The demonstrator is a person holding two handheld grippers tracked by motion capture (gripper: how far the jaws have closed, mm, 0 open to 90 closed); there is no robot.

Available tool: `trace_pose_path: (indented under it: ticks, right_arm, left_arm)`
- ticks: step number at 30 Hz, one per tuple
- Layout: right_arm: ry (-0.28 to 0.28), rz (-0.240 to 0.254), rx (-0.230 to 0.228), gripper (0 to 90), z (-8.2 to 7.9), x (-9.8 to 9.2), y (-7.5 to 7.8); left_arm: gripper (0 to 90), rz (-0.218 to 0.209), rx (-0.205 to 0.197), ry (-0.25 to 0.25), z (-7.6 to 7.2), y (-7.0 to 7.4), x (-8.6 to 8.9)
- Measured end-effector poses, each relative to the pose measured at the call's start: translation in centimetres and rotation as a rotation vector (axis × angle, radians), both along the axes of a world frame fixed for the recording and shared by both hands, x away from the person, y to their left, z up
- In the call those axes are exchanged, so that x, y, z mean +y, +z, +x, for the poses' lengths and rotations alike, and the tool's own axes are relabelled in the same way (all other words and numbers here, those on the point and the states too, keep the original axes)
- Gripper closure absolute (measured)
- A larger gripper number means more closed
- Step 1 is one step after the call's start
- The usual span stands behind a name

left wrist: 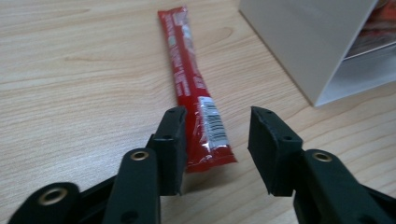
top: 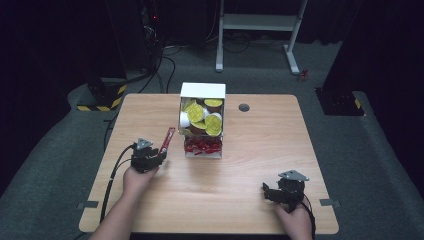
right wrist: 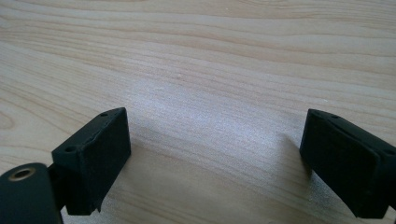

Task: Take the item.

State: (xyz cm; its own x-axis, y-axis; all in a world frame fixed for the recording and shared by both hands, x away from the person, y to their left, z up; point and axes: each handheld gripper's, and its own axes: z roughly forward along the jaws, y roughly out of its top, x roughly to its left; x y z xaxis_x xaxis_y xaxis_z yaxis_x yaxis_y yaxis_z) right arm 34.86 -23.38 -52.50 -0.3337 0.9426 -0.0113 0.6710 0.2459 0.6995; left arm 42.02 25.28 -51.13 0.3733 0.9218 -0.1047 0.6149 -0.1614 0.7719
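Note:
A long red stick packet lies flat on the wooden table, left of a white box. My left gripper is open, its jaws astride the packet's near end; the packet lies close against the left jaw and a gap stays at the right one. The box holds cups with yellow-green lids above and more red packets below. My right gripper rests near the front right of the table, open wide over bare wood with nothing between its jaws.
A small round grommet sits in the tabletop right of the box. Behind the table are a white desk frame, cables on the floor and dark equipment. Bare wood lies between the two hands.

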Motion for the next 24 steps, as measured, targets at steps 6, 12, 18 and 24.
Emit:
trace_pose_path:
  ticks: [6, 12, 18, 24]
  right_arm:
    - [0.0, 0.0, 0.0, 8.6, 0.0, 0.0, 0.0]
    - [0.0, 0.0, 0.0, 8.6, 0.0, 0.0, 0.0]
    - [0.0, 0.0, 0.0, 8.6, 0.0, 0.0, 0.0]
    - [0.0, 0.0, 0.0, 8.6, 0.0, 0.0, 0.0]
  left_arm:
    - [50.7, -0.03, -0.005, 0.001, -0.3, 0.6, 0.1]
    - [48.3, -0.048, -0.013, 0.009, -0.9, 0.9, 0.7]
    - [43.9, -0.05, -0.005, 0.007, -1.7, 1.2, 1.4]
    - [39.4, -0.038, -0.005, -0.001, -2.8, 1.9, 1.6]
